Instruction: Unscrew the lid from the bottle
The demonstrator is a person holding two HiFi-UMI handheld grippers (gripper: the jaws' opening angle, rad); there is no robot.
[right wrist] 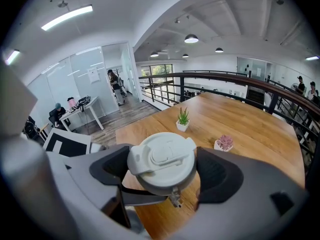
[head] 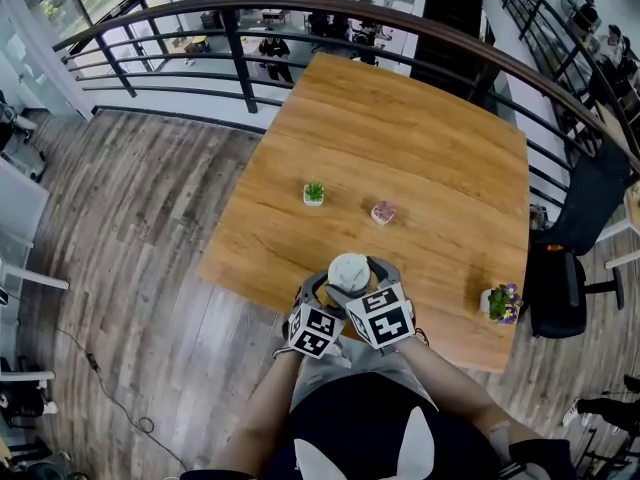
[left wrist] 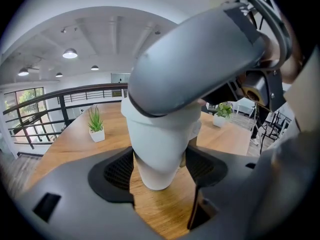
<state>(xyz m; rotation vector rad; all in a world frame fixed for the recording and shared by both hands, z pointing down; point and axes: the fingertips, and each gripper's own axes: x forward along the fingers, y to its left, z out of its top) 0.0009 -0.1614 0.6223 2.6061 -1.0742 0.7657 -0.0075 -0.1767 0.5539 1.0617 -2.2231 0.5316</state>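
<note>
A white bottle stands near the front edge of the wooden table. My left gripper is shut on its lower body, with a pad pressed against each side. The bottle's white flip-top lid sits between the pads of my right gripper, which touch it on both sides. In the head view both grippers meet at the bottle, the left gripper lower and the right gripper up at the lid. The right gripper's grey body hides the bottle's top in the left gripper view.
A small green plant in a white pot and a pink plant stand mid-table. A flowering pot sits at the right front corner. A black chair is beside the table's right edge, and a railing runs behind.
</note>
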